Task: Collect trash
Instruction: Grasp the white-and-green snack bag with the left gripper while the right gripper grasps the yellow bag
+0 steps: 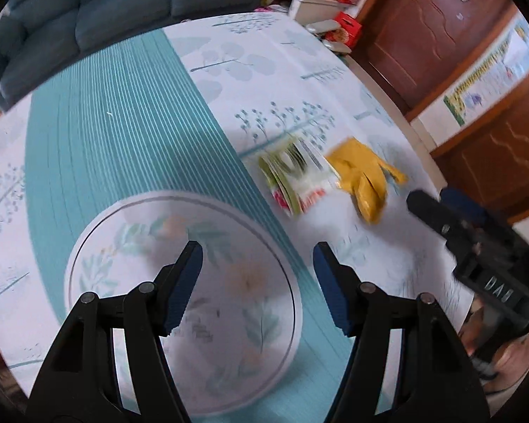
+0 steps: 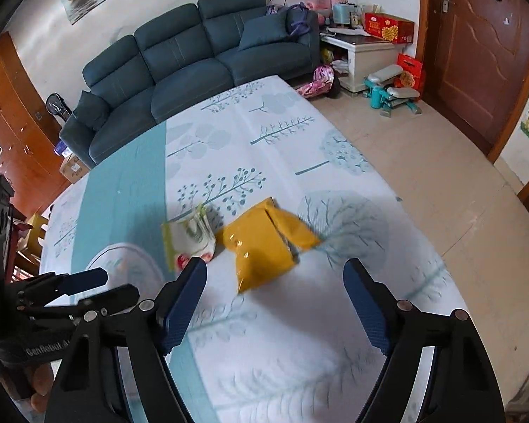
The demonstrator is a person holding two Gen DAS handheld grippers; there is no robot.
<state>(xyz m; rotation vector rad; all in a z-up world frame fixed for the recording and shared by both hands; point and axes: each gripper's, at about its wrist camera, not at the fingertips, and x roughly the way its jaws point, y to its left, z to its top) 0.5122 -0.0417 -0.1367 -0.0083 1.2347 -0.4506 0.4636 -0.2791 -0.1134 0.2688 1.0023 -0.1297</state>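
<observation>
A crumpled yellow wrapper [image 2: 268, 243] lies on the table with a green-and-white snack wrapper [image 2: 188, 238] just to its left. Both show in the left wrist view too, the yellow wrapper [image 1: 365, 176] right of the green-and-white one [image 1: 298, 176]. A white floral plate [image 1: 183, 299] sits on the teal stripe. My left gripper [image 1: 257, 257] is open and empty above the plate's right part. My right gripper [image 2: 275, 278] is open and empty, just short of the yellow wrapper. It shows in the left wrist view [image 1: 441, 208] at the right.
The table [image 2: 299, 352] has a white cloth with tree prints and a teal stripe. Its right edge drops to a tiled floor [image 2: 441, 176]. A dark blue sofa [image 2: 194, 60] stands beyond the far edge. Brown doors [image 2: 483, 53] and a cluttered side cabinet [image 2: 366, 56] are at the right.
</observation>
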